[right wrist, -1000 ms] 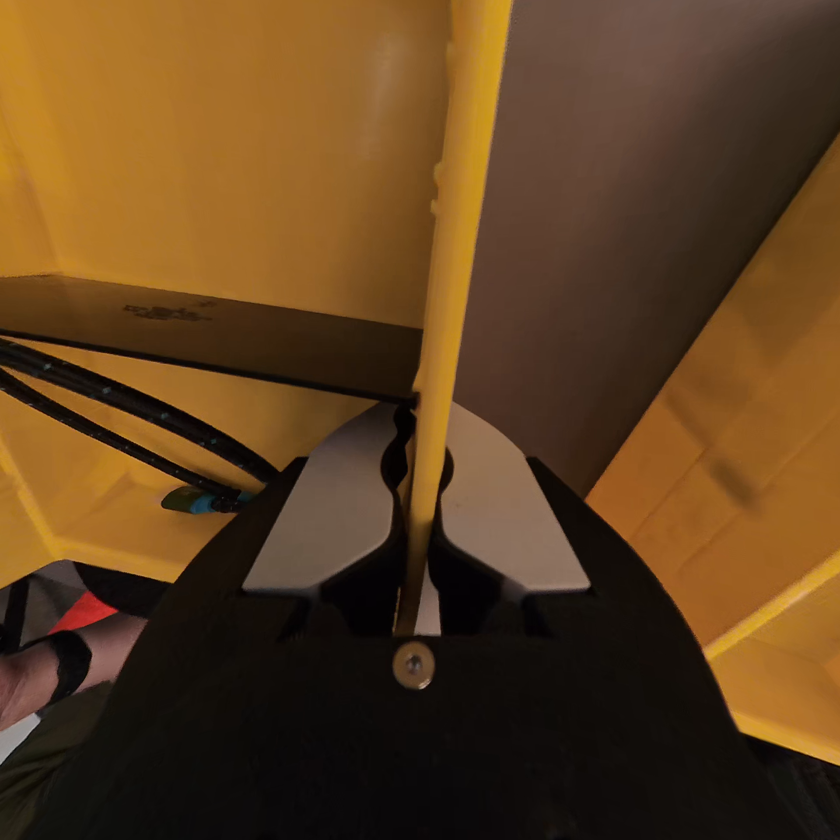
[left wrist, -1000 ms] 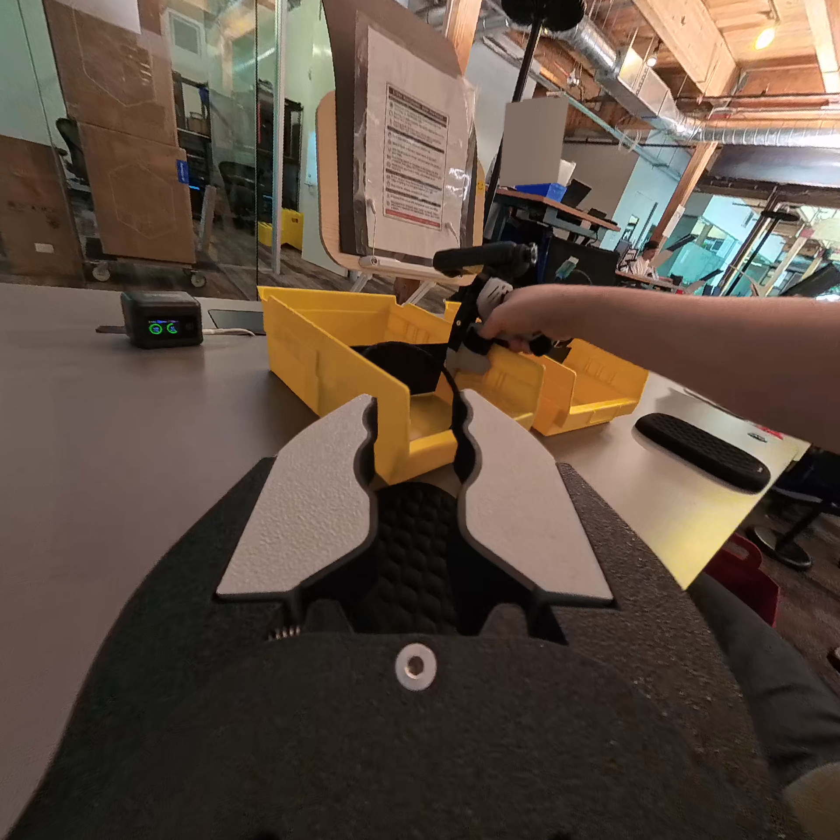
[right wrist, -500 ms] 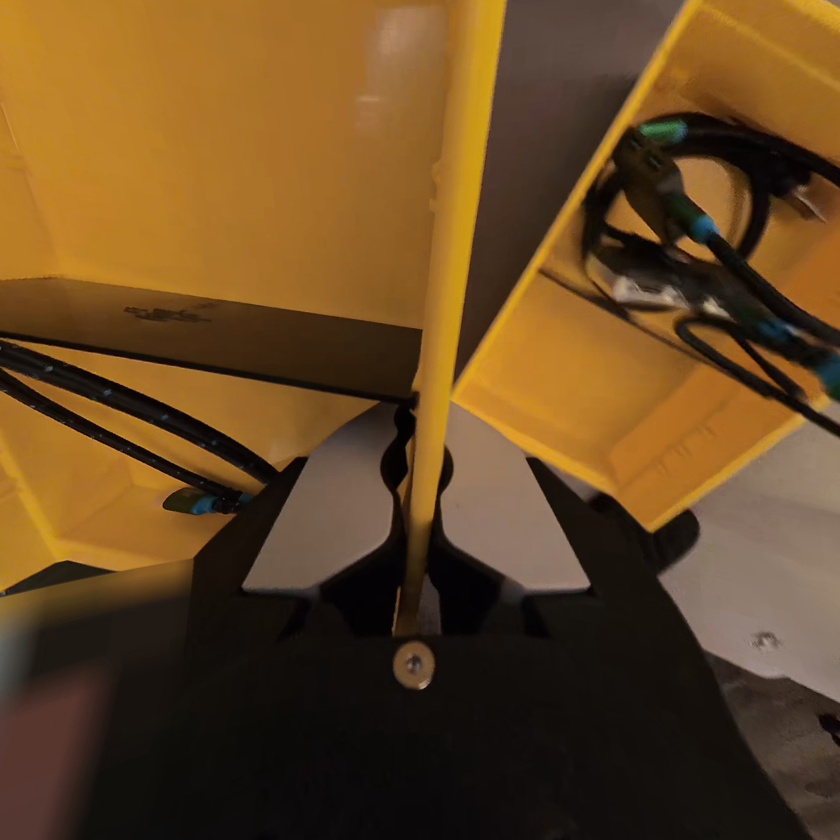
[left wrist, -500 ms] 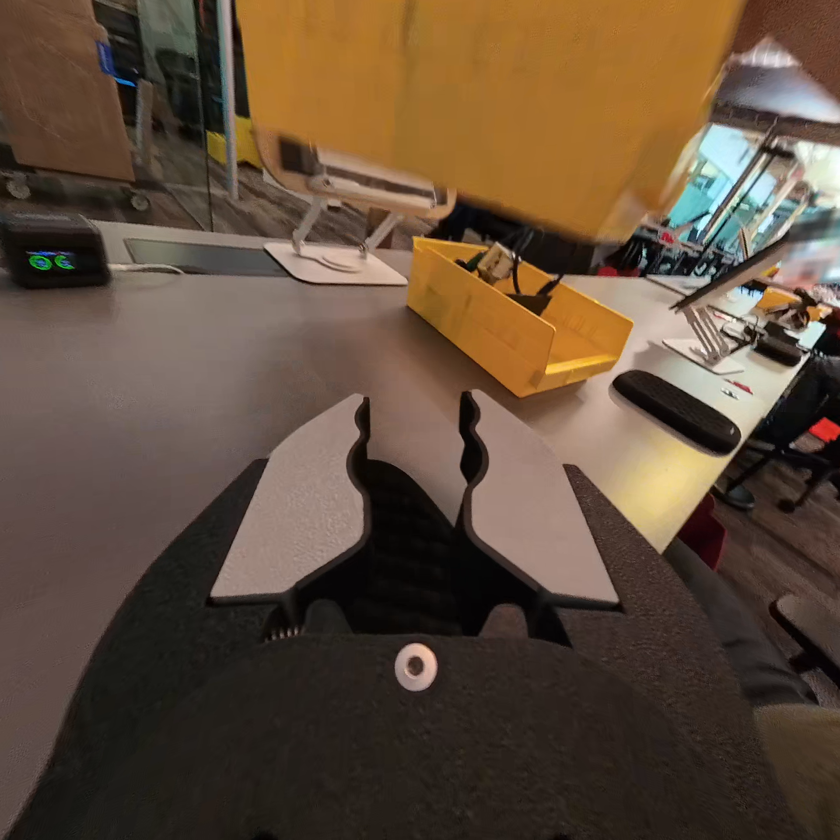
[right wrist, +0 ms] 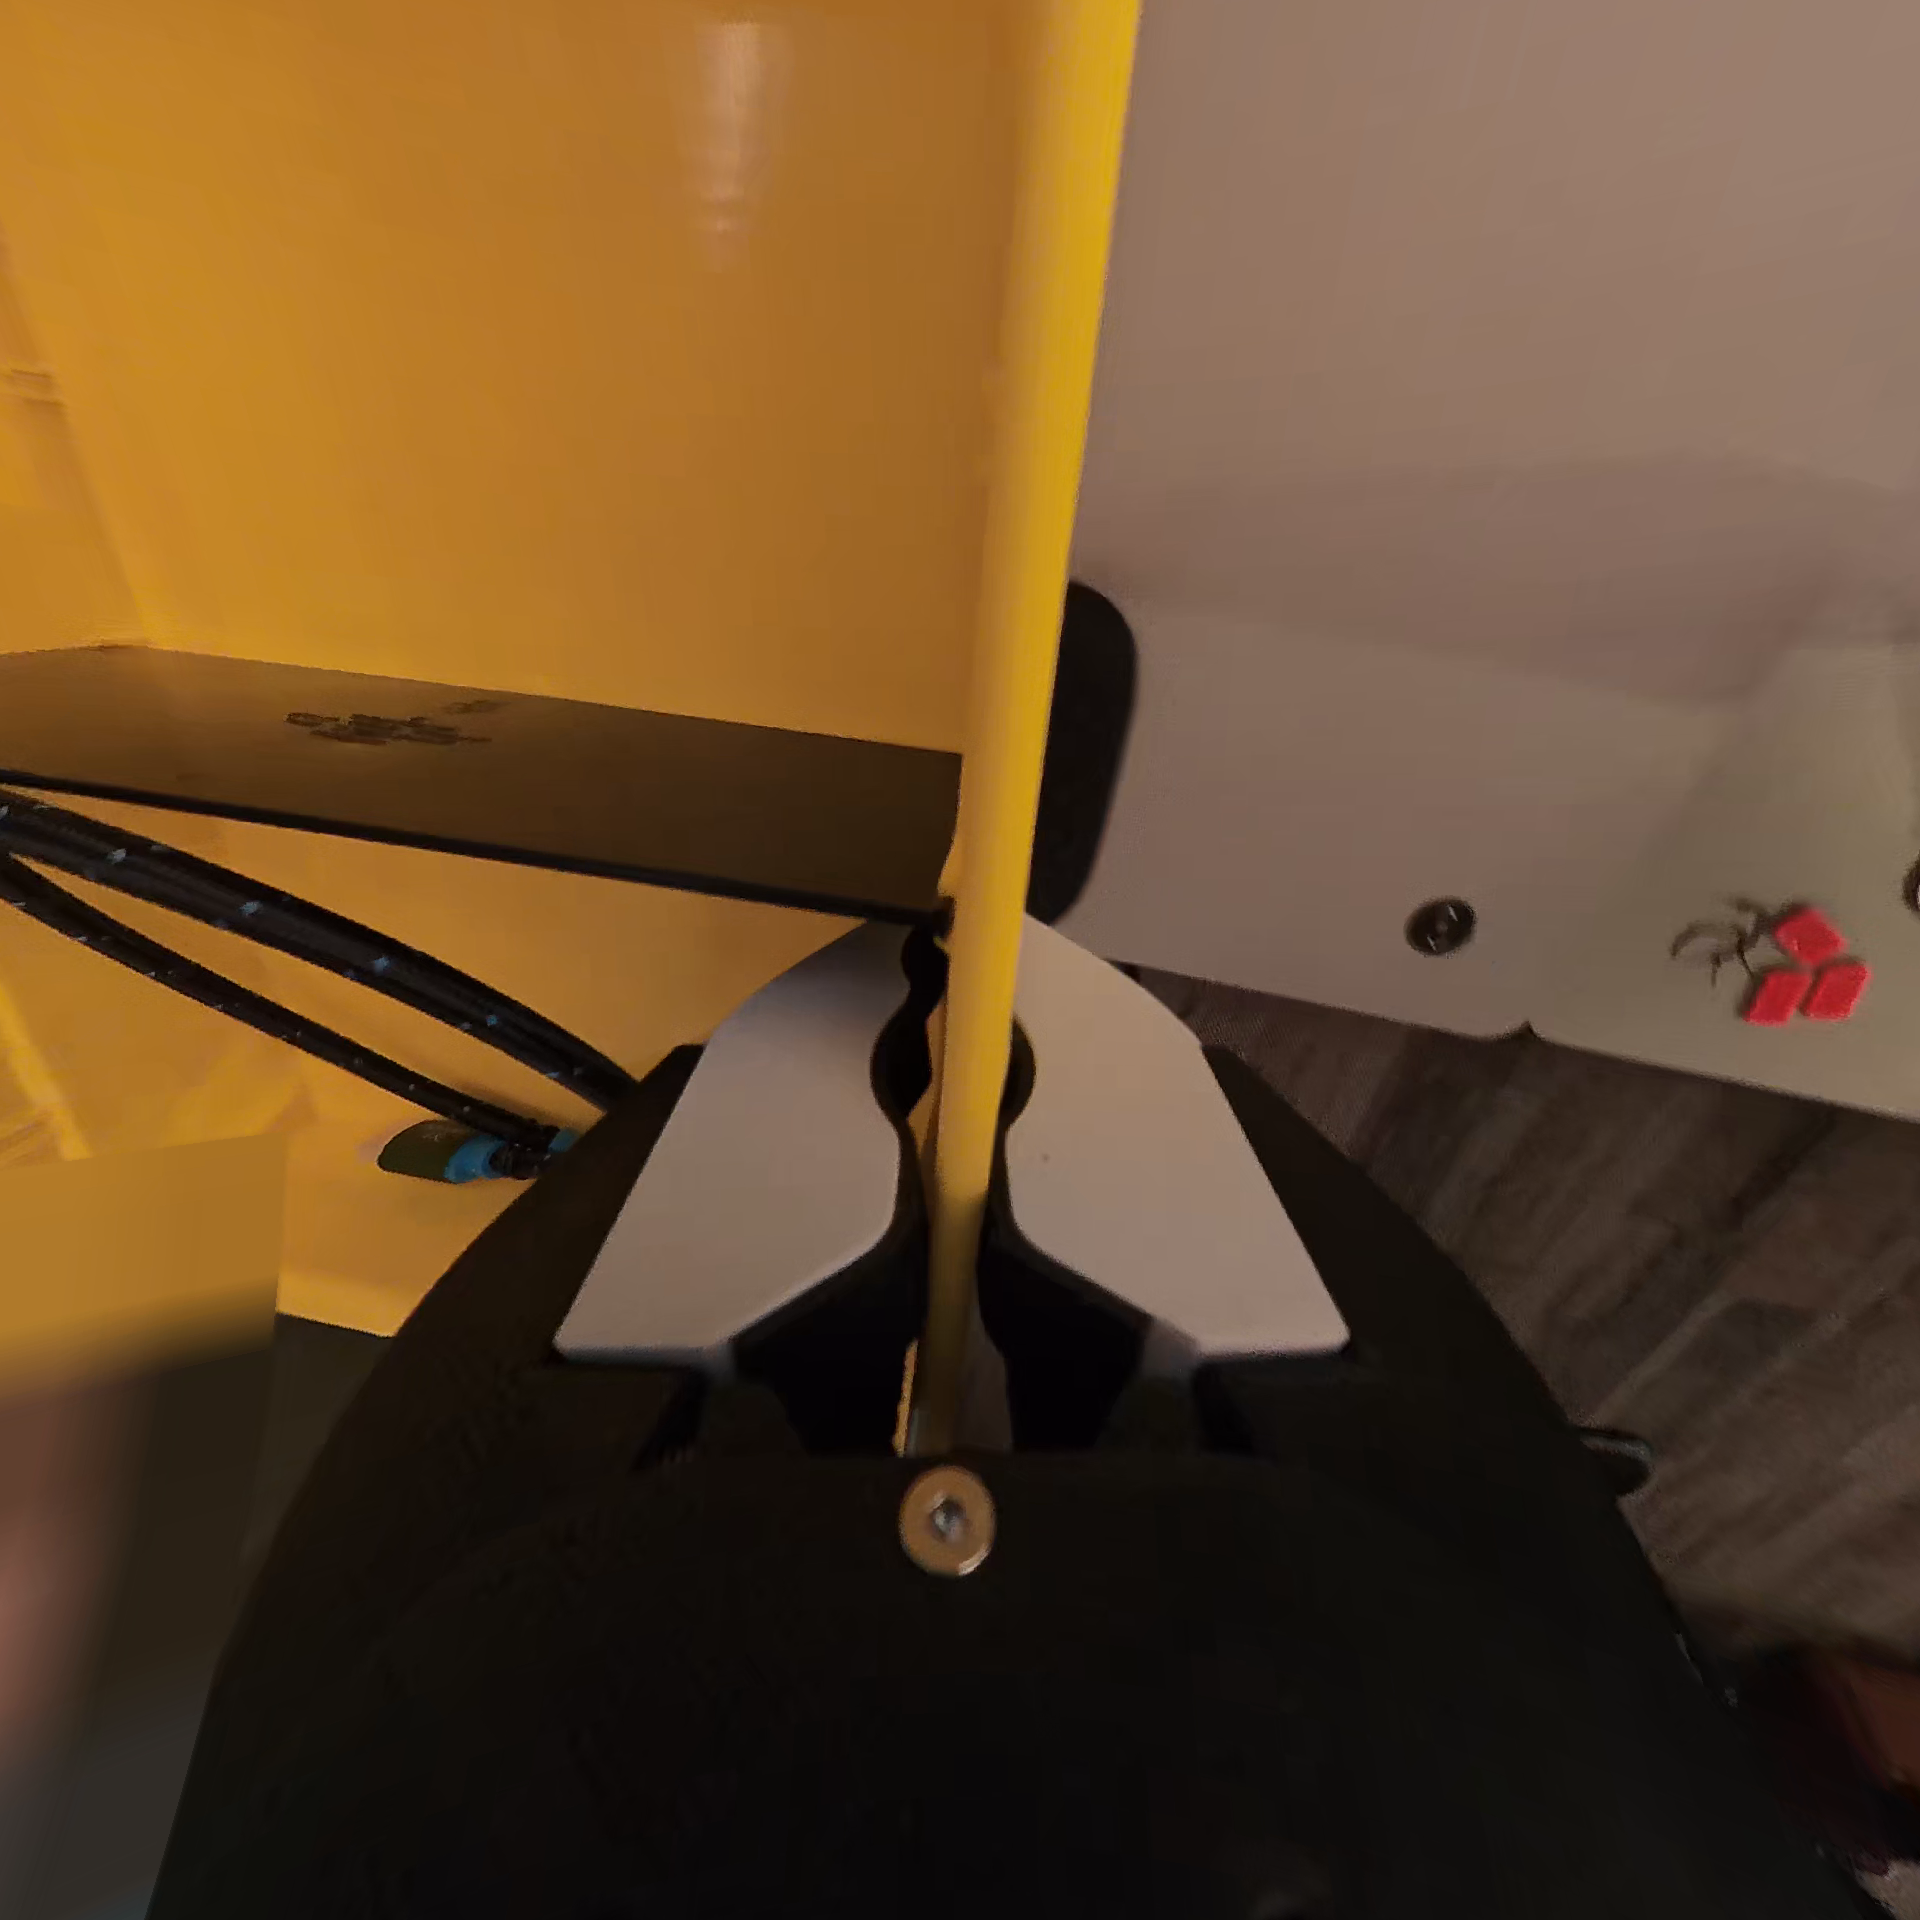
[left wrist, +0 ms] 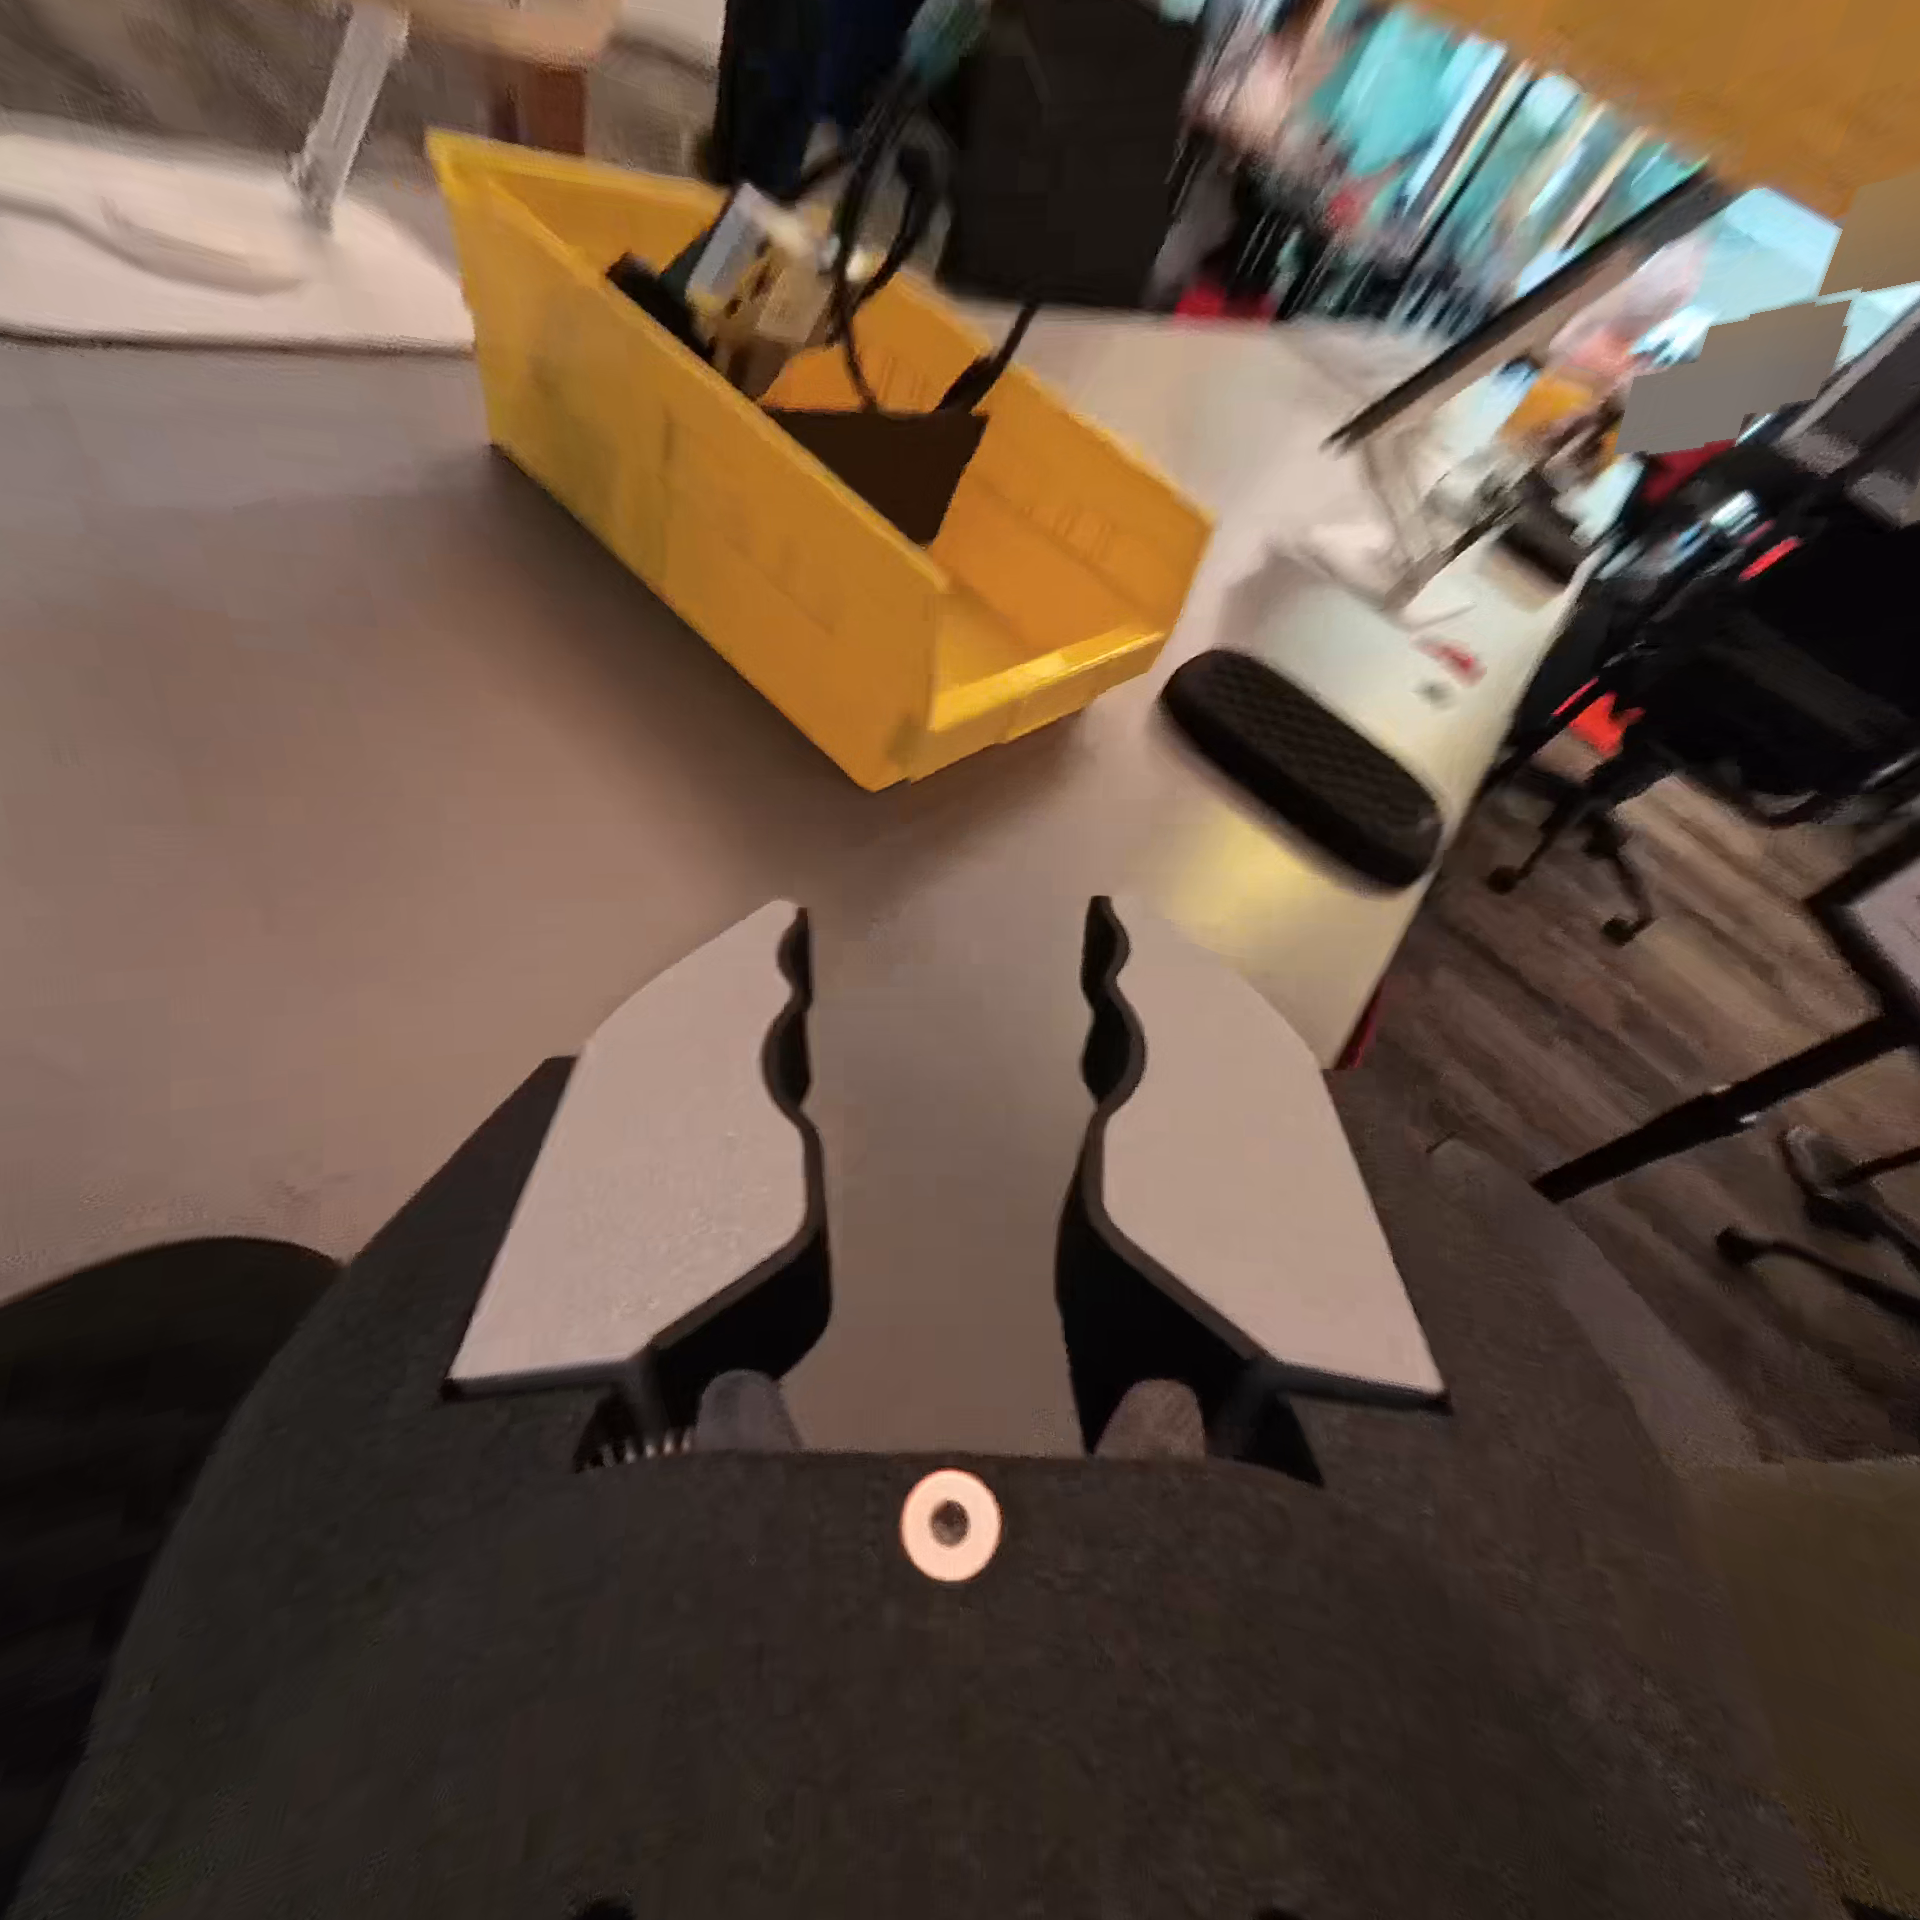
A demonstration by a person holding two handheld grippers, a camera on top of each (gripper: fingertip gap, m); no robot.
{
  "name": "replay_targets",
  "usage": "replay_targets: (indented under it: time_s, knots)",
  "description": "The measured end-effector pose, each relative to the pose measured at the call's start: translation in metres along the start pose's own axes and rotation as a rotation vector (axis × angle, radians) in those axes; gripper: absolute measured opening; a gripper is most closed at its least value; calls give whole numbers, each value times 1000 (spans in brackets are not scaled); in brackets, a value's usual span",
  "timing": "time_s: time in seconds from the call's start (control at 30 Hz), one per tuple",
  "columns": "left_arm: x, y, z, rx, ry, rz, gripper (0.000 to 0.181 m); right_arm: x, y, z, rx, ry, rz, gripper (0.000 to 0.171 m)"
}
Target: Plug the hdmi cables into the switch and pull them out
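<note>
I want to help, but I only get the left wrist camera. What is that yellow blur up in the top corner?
Observer: Likely a second yellow bin. The right wrist view shows the right gripper shut on its side wall.
Operator: Is anything inside it?
Observer: Yes, a flat black slab sits across the inside. I cannot tell what it is.
Operator: Any cables?
Observer: Two black braided cables run under the slab to a blue-collared plug beside the gripper.
</note>
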State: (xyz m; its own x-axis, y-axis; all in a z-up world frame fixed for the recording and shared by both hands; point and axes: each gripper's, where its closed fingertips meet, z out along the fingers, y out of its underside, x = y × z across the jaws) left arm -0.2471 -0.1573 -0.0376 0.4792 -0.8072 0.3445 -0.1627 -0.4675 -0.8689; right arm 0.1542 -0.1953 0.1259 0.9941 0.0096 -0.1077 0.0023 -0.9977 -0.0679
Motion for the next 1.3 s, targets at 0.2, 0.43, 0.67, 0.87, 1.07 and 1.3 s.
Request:
replay_targets:
  time_s: [0.2,0.43,0.67,0.87,1.07,1.3]
  knots:
    - [-34,-38,74,-187,29,-152,64,82,50,58,-26,-5,88,6]
    - [-33,-66,132,-327,12,-230,66,134,76,101,-3,-54,178,6]
    - [-40,-33,170,-676,-99,-205,63,161,81,115,-7,-30,219,6]
    - [-35,-23,176,-900,-102,-203,44,170,85,124,-11,-17,238,6]
    - [-53,-29,162,-979,-150,-164,10,174,89,133,-31,15,249,6]
    - [-102,-41,138,-817,-146,-303,10,169,89,140,-18,-1,248,6]
